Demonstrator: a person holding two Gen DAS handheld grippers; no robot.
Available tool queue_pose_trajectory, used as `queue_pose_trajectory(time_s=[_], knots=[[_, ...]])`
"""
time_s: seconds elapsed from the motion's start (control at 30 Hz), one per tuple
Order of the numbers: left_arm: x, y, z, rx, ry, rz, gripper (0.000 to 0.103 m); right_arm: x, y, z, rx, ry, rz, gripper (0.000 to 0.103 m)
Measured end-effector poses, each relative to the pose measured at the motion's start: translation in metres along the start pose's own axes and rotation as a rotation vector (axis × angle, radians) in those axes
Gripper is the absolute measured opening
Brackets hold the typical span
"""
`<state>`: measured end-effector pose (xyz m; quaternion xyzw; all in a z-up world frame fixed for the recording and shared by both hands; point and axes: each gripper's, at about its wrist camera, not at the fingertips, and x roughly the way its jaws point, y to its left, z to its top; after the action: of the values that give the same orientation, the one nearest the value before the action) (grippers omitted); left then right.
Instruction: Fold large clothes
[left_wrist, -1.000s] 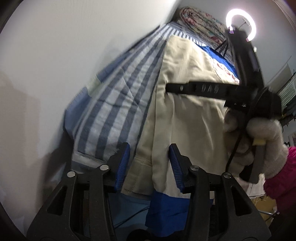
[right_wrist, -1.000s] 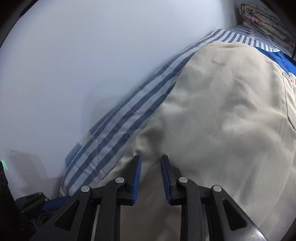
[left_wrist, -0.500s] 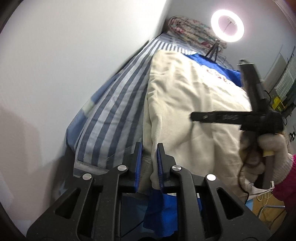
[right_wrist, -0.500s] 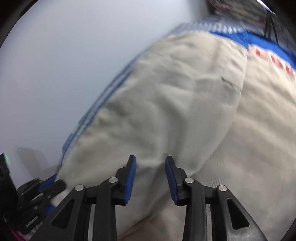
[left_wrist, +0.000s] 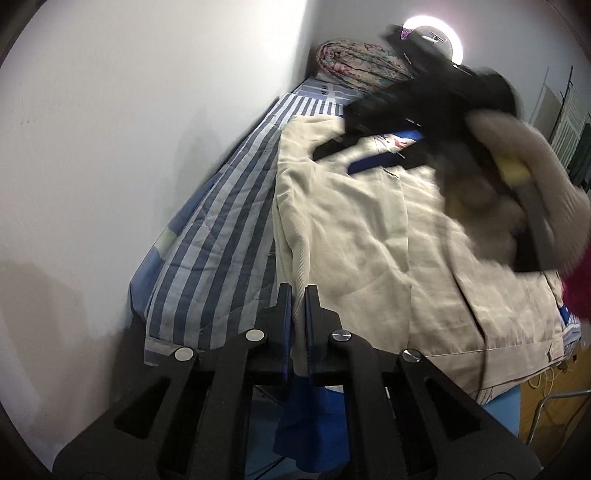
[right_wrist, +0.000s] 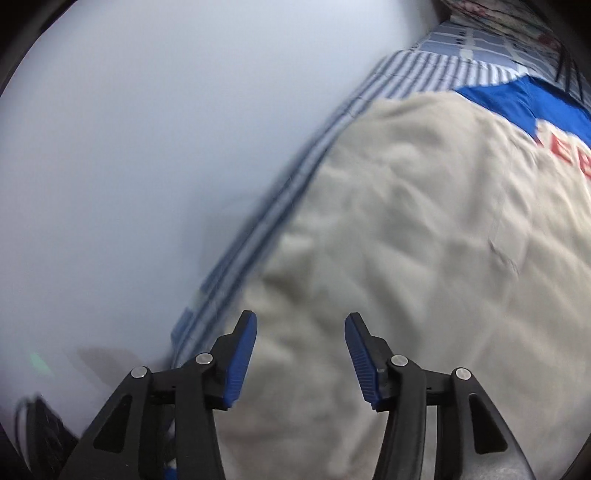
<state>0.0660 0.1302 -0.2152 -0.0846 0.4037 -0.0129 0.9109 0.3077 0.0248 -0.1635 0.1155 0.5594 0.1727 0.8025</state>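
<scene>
A large beige garment (left_wrist: 351, 240) with a blue panel and red letters (right_wrist: 569, 155) lies spread on a striped bed sheet (left_wrist: 221, 229). My left gripper (left_wrist: 298, 295) is shut on the garment's near left edge, and a fold of beige cloth shows between its blue pads. My right gripper (right_wrist: 300, 332) hovers over the beige cloth (right_wrist: 406, 221); its jaws are opening and nothing is between them. In the left wrist view a gloved hand (left_wrist: 517, 184) carries that right gripper, blurred, above the garment's far part.
A white wall (left_wrist: 129, 147) runs along the left side of the bed. A rolled floral quilt (left_wrist: 362, 66) and a ring light (left_wrist: 432, 33) stand at the far end. Blue cloth (left_wrist: 306, 424) hangs below the near edge.
My left gripper's jaws closed on the garment's edge and lifted it a little. My right gripper's jaws spread wide and rose off the cloth, moving towards the far end.
</scene>
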Motion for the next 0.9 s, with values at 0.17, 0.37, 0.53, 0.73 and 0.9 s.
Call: queue_pose_trajectory(time_s=[0.17, 0.37, 0.53, 0.73, 0.9], knots=[[0.002, -0.002, 0.0, 0.004, 0.005, -0.005, 0.004, 0.032, 0.008, 0.056, 0.036, 0.029, -0.064, 0.054], [0.005, -0.001, 0.001, 0.009, 0.012, -0.007, 0.003, 0.089, 0.015, 0.095, 0.035, 0.08, -0.216, 0.055], [0.009, -0.001, 0.003, 0.024, 0.021, -0.01, 0.003, 0.125, 0.024, 0.101, -0.065, 0.125, -0.394, 0.036], [0.021, 0.011, 0.007, -0.022, 0.055, -0.009, 0.05, 0.116, 0.009, 0.105, -0.018, 0.099, -0.318, 0.003], [0.052, 0.025, -0.001, -0.056, 0.159, -0.017, 0.041, 0.1, -0.019, 0.106, 0.041, 0.059, -0.209, 0.002]])
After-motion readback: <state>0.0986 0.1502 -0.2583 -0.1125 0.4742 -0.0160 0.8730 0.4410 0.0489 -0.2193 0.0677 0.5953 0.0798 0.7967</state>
